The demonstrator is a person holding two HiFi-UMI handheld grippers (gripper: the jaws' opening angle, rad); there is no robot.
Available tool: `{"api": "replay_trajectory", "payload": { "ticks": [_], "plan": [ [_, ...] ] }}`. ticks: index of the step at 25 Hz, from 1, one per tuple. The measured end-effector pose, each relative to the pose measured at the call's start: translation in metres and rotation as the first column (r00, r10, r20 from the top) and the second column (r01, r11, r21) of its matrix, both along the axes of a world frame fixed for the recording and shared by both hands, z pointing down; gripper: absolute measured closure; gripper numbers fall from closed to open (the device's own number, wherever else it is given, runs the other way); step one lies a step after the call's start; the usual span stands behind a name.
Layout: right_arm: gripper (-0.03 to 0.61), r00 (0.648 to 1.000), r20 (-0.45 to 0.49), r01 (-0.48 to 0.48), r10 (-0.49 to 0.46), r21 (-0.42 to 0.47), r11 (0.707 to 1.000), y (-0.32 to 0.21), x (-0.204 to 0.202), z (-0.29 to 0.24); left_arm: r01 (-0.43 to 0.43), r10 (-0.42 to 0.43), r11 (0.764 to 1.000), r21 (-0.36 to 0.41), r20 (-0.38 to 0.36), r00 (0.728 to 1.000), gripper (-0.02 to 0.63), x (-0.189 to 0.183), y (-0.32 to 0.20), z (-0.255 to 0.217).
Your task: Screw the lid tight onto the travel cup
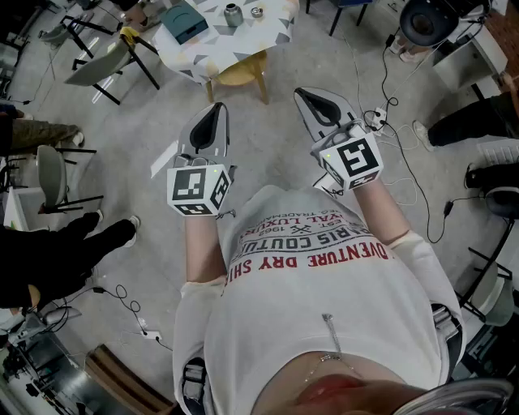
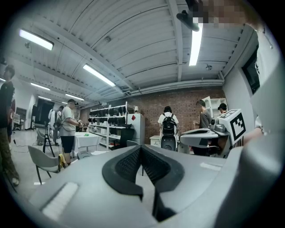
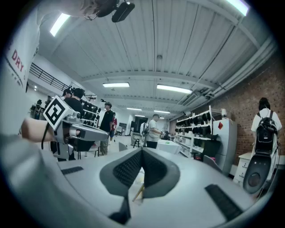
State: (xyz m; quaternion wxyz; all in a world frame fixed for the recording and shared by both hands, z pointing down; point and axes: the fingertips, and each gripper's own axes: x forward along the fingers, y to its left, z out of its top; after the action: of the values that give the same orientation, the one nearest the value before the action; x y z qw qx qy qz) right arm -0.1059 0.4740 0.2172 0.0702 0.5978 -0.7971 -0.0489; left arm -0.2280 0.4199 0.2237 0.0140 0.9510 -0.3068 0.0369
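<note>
Downward view over the person's chest. The table (image 1: 280,24), covered with a grey-and-white patterned cloth, stands across the floor from the person. On it the travel cup (image 1: 233,14) stands upright, and the lid (image 1: 257,12) lies just beside it, not on the cup. A teal box (image 1: 182,22) lies on the same table, left of the cup. A yellow stool (image 1: 241,73) sits under the table's near edge. The left gripper (image 1: 216,109) and right gripper (image 1: 306,95) are level, side by side, well short of the table and pointing toward it. Both pairs of jaws are pressed together, with nothing between them.
</note>
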Motion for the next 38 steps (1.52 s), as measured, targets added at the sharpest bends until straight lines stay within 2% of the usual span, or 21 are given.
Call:
{"api": "replay_trajectory", "payload": {
  "ticks": [17, 22, 23, 24, 25, 29, 34, 38],
  "plan": [
    [0.581, 0.998, 0.04, 0.04, -0.039, -0.016, 0.999, 0.006, 0.026, 0.013, 0.033, -0.033, 0.999, -0.024, -0.001, 0.999, 0.601, 0.025, 0.01, 0.01],
    [0.581, 0.996, 0.083, 0.028, -0.03, 0.028, 0.999, 0.01, 0.037, 0.011, 0.018, -0.019, 0.999, -0.032, -0.017, 1.0, 0.6, 0.034, 0.019, 0.013],
    [0.382, 0.995, 0.094, 0.036, -0.04, 0.044, 0.998, 0.009, 0.039, 0.01, 0.02, -0.021, 1.0, -0.024, -0.029, 0.999, 0.494, 0.036, 0.019, 0.012],
    [0.252, 0.993, 0.105, 0.046, -0.051, 0.054, 0.997, 0.007, 0.04, 0.01, 0.022, -0.022, 1.0, -0.016, -0.039, 0.999, 0.309, 0.038, 0.017, 0.012],
    [0.252, 0.993, 0.109, 0.048, -0.054, 0.056, 0.997, 0.004, 0.043, 0.01, 0.02, -0.021, 1.0, -0.013, -0.044, 0.999, 0.265, 0.04, 0.015, 0.012],
    [0.252, 0.997, 0.061, 0.039, -0.041, 0.037, 0.999, -0.008, 0.05, 0.016, 0.033, -0.035, 0.999, -0.042, -0.037, 0.999, 0.265, 0.043, 0.002, 0.021],
    [0.252, 0.997, 0.063, 0.048, -0.047, -0.021, 0.999, -0.035, 0.055, 0.031, 0.041, -0.043, 0.997, -0.064, -0.029, 0.999, 0.265, 0.047, -0.026, 0.031],
    [0.252, 0.998, 0.052, 0.041, -0.038, -0.052, 0.998, -0.074, 0.066, 0.043, 0.034, -0.036, 0.997, -0.076, -0.025, 0.999, 0.265, 0.058, -0.066, 0.041]
  ]
}}
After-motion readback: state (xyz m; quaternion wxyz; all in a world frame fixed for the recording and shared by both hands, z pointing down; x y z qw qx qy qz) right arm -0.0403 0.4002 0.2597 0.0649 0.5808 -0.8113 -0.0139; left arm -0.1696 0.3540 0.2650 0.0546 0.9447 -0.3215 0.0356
